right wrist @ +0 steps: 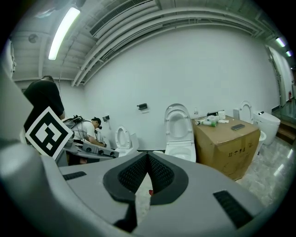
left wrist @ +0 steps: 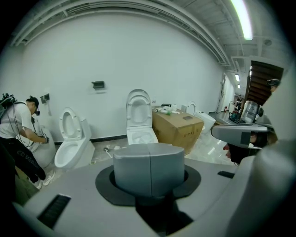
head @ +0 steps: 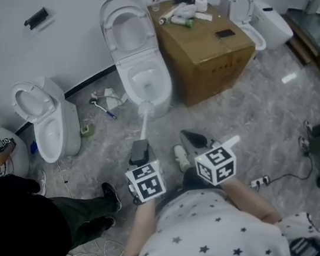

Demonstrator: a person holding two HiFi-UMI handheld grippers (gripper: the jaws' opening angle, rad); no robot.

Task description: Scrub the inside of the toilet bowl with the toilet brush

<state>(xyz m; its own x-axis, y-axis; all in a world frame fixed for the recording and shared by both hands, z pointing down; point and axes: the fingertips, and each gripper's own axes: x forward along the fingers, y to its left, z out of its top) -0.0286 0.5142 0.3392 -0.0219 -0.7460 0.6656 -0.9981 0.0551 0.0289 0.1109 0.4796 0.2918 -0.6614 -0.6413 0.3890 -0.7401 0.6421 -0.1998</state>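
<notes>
brush [head: 143, 125], white shaft, grey grip

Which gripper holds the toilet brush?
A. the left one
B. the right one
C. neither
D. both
A: the toilet brush runs as a white stick from the left gripper towards the front of the toilet, while the right gripper beside it is shut on nothing.
</notes>
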